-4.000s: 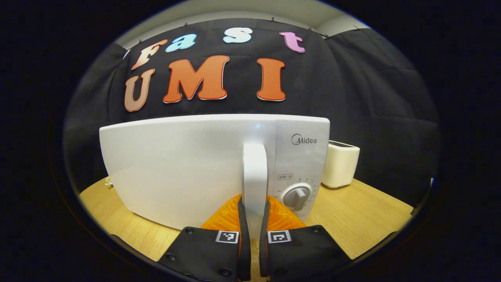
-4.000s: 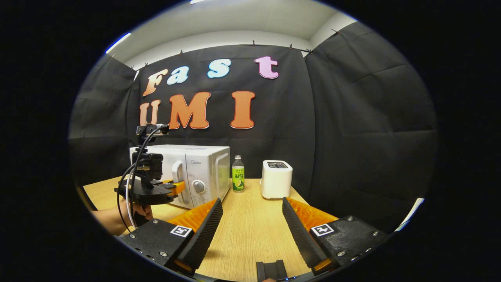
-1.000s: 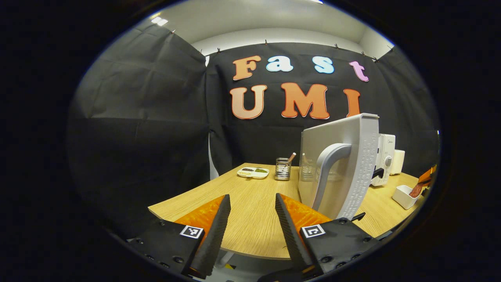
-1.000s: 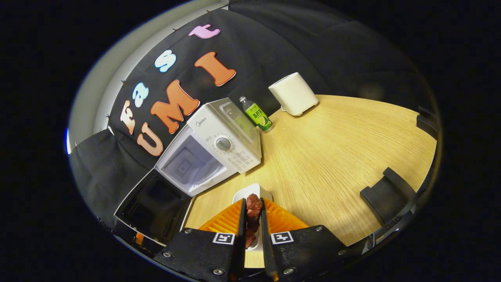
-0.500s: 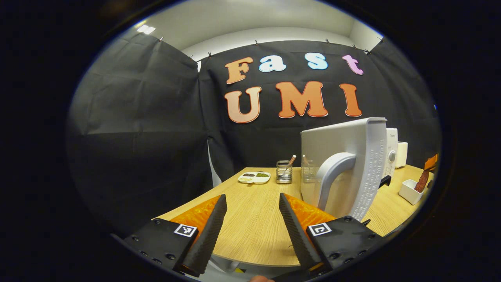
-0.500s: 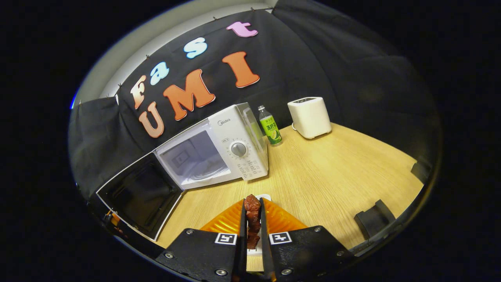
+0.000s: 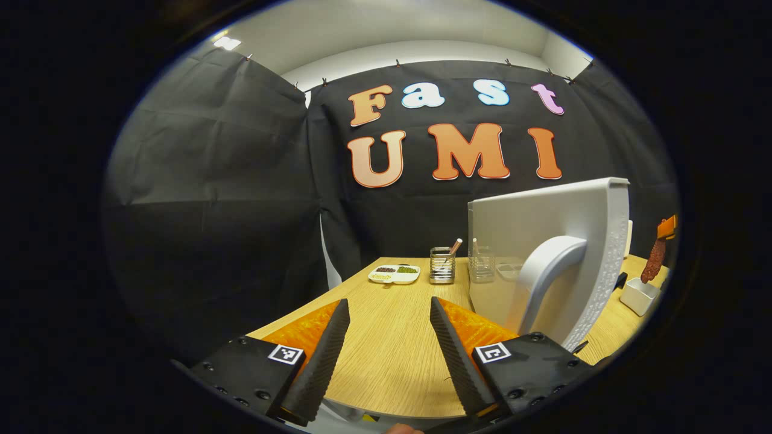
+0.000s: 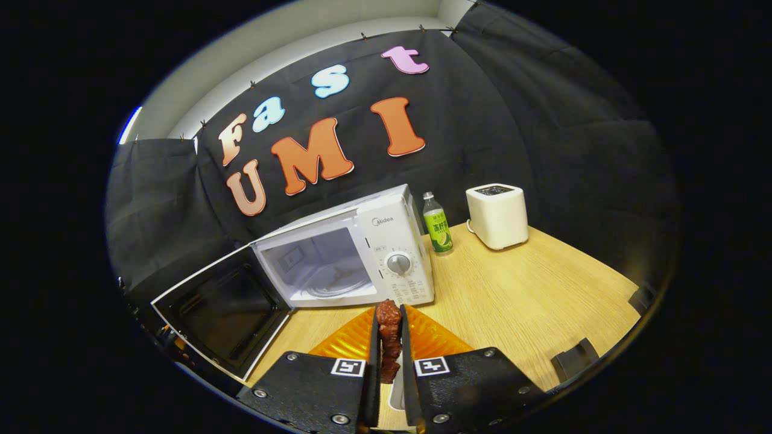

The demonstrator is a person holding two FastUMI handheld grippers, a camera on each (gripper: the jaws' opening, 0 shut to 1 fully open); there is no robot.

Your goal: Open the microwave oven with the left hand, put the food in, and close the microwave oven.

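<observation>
Your right claw [image 8: 386, 361] pinches the meat strip [image 8: 389, 337] above the table [image 8: 531, 289], left claw [image 7: 386, 337] spread empty; microwave cavity [image 8: 325, 268] at eleven o'clock, so the dangling food may catch its sill and slip.

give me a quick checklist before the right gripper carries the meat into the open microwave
1. White microwave oven door open: ok, the dark-windowed door is swung wide to the cavity's left.
2. Cavity free: ok, the pale interior looks empty, as far as the right gripper view shows.
3. Grip on food: ok, the right gripper is shut on the reddish-brown strip of meat.
4. Food lifted out of the small white dish: ok, it hangs above it in the left gripper view.
5. Left gripper out of the way: ok, open and empty, on the door's outer side by its white handle.
6. Firmness of the grip: cannot tell.
</observation>
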